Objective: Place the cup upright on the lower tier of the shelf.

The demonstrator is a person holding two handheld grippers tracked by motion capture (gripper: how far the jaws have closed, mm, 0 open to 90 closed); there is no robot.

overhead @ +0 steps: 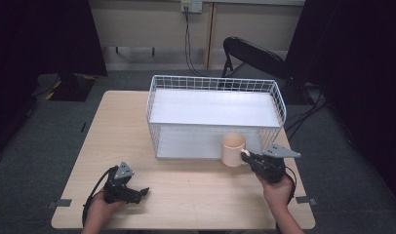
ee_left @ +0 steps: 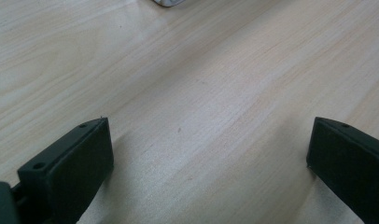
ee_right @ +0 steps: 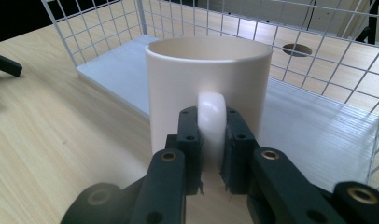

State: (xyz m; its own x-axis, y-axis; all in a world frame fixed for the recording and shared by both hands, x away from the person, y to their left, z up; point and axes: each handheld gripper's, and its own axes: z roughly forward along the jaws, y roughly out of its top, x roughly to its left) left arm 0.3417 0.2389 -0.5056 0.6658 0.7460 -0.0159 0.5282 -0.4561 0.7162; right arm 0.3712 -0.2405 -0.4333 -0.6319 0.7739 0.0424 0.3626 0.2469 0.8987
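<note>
1. Mug [overhead: 233,149]: I am watching this cream mug standing upright at the front edge of the white wire rack [overhead: 215,114], on the right half of the bench [overhead: 186,190].
2. My right hand-held gripper [overhead: 246,155] is pinching the mug's handle [ee_right: 211,123]; in the right gripper view the jaws are closing flat on both sides of it.
3. My left hand-held gripper [overhead: 142,191] is lying low near the front left of the bench, well apart from the mug, its jaws spreading wide over bare wood and gripping nothing.
4. The rack's lower shelf [ee_right: 290,121] is showing behind the mug.
</note>
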